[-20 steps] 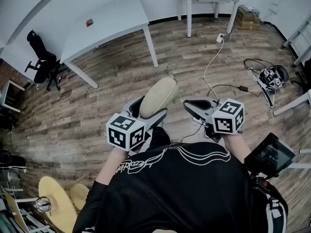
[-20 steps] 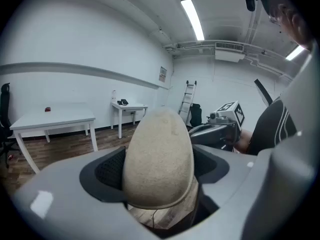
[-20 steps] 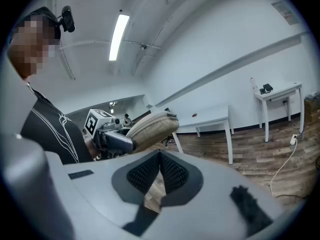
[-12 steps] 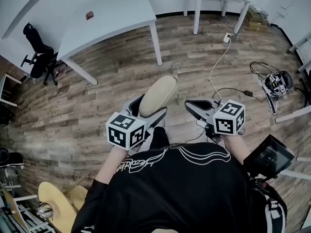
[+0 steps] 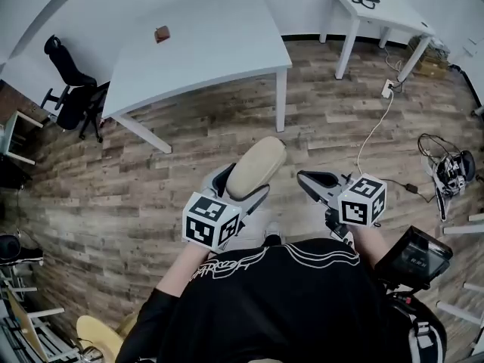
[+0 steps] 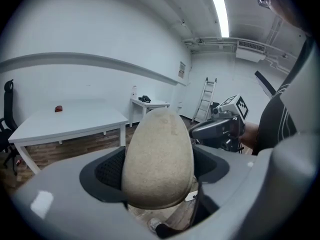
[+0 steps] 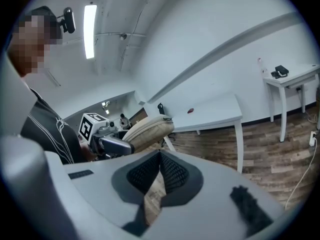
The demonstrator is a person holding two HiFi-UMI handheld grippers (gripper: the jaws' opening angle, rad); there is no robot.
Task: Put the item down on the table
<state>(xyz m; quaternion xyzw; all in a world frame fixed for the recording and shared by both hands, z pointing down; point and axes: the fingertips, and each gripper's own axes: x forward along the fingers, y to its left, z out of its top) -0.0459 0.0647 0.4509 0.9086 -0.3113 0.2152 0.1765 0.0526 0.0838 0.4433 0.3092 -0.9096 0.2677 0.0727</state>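
Observation:
A beige, oval, fabric-covered case [image 5: 257, 166] stands up between the jaws of my left gripper [image 5: 240, 184], which is shut on it above the wooden floor. In the left gripper view the case [image 6: 159, 159] fills the gap between the black pads of the left gripper [image 6: 159, 176]. The white table [image 5: 197, 44] lies ahead, some way beyond the case. My right gripper [image 5: 308, 180] hovers to the right of the case, shut with nothing in it. Its pads meet at the tips in the right gripper view [image 7: 160, 156], where the case [image 7: 147, 129] shows to the left.
A small reddish object [image 5: 161, 33] lies on the white table. A second white table [image 5: 378, 6] with dark items stands at the back right. A black office chair [image 5: 72, 97] is at the left. Cables and gear [image 5: 446, 165] lie on the floor at the right.
The white table has come nearer and more central in the head view. Both grippers keep the same pose, with the case still held in the left one.

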